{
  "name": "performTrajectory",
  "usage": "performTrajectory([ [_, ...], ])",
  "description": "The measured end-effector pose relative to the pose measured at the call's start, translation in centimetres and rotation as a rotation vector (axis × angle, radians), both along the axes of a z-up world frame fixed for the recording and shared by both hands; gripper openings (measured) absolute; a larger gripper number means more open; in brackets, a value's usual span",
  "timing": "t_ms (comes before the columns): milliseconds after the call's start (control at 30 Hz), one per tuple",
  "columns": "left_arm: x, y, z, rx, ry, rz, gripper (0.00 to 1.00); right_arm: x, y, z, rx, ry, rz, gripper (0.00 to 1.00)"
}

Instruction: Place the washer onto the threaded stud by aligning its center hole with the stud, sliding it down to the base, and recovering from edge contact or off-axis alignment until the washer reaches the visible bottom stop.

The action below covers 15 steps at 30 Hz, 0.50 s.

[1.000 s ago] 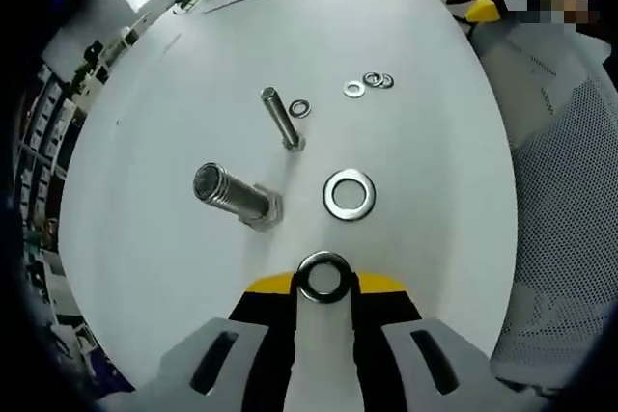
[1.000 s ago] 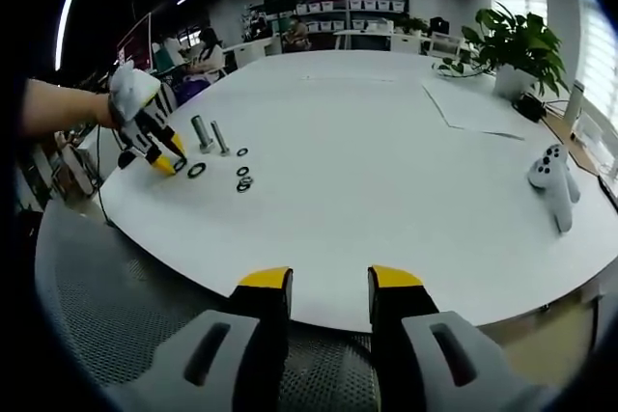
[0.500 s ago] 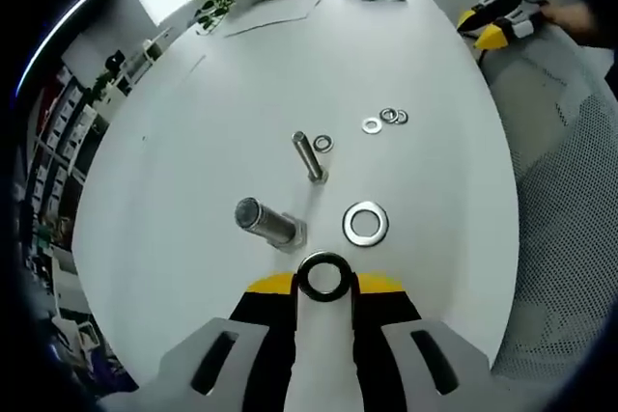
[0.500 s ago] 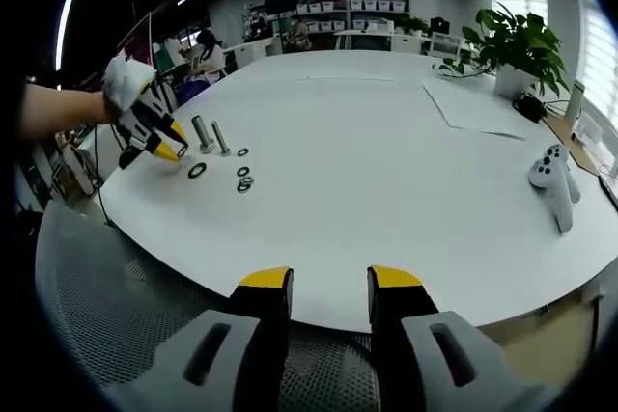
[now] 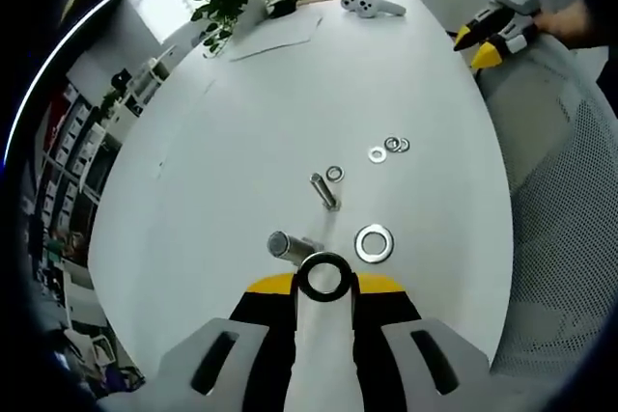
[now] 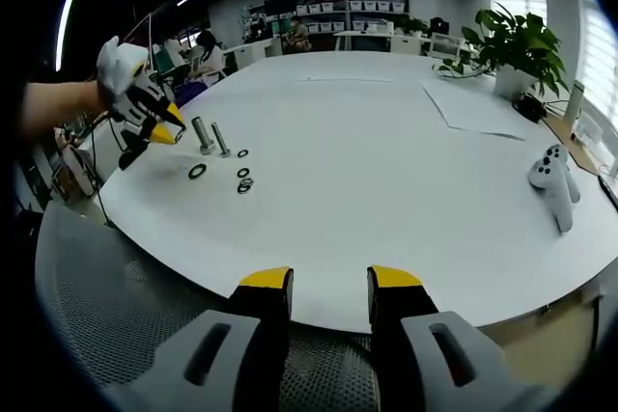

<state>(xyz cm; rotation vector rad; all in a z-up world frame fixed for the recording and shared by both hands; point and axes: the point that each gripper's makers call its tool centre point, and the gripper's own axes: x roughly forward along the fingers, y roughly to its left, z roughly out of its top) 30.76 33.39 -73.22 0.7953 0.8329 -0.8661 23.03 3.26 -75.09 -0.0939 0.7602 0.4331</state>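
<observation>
The left hand-held gripper (image 5: 325, 282) pinches one washer (image 5: 324, 277) between its yellow tips, just short of the thick stud (image 5: 287, 245). Beyond stand one thin stud (image 5: 323, 190) and five loose washers (image 5: 375, 242) on the counter (image 5: 241, 113). The right hand-held gripper (image 6: 328, 287) is spread, holding nothing.

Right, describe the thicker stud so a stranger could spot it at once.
On the white table, near the edge by the left gripper, two upright bolts stand side by side. The thicker stud is the one nearest that gripper's tips, stouter than the thin stud beyond it.
</observation>
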Motion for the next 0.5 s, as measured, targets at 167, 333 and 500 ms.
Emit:
performTrajectory([
  [167,0.3,-0.4,0.6,-0.007,-0.025,-0.006,0.19,0.0,0.0,0.0,0.001,-0.001,-0.001,0.33],
  [333,0.9,-0.5,1.2,-0.002,-0.049,-0.012,0.19,0.0,0.0,0.0,0.001,-0.002,-0.002,0.33],
  [500,1.8,-0.4,1.4,0.002,-0.060,-0.012,0.19,0.0,0.0,0.0,0.001,-0.002,-0.002,0.33],
])
